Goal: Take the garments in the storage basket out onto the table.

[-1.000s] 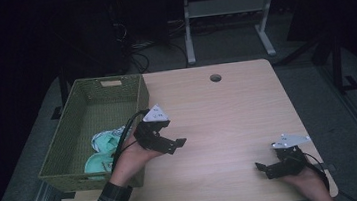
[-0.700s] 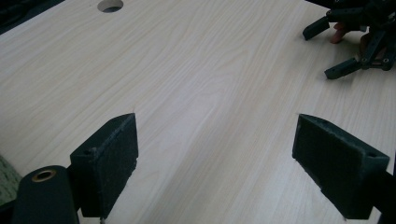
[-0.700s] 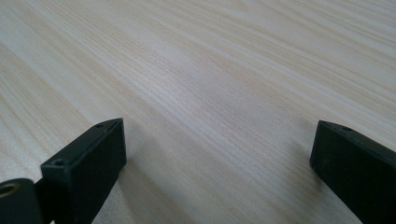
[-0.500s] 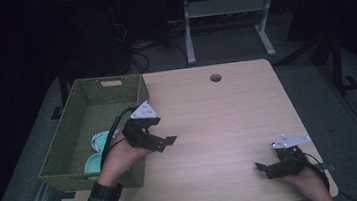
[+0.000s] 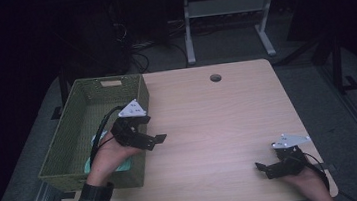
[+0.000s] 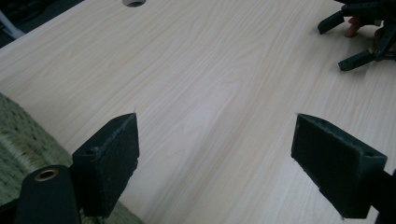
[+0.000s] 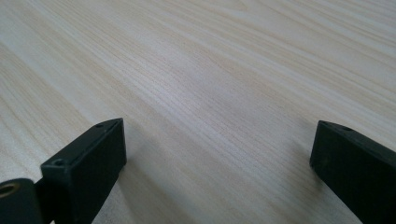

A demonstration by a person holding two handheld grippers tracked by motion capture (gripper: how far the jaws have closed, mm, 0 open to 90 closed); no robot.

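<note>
Hovering spread-jawed and empty at the woven green basket's (image 5: 77,141) bench-side rim, the left gripper (image 5: 156,139) is needing a steep, centred dip onto the pale teal items (image 5: 123,164) inside.

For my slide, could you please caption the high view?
Open left hand-held gripper beside the woven basket.

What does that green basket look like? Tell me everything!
The green basket is a woven, open-topped rectangle with a handle slot in its far wall. It sits on the table's left edge, partly overhanging. Something pale teal lies inside at its near end. The left gripper is at its right rim, open and empty.
</note>
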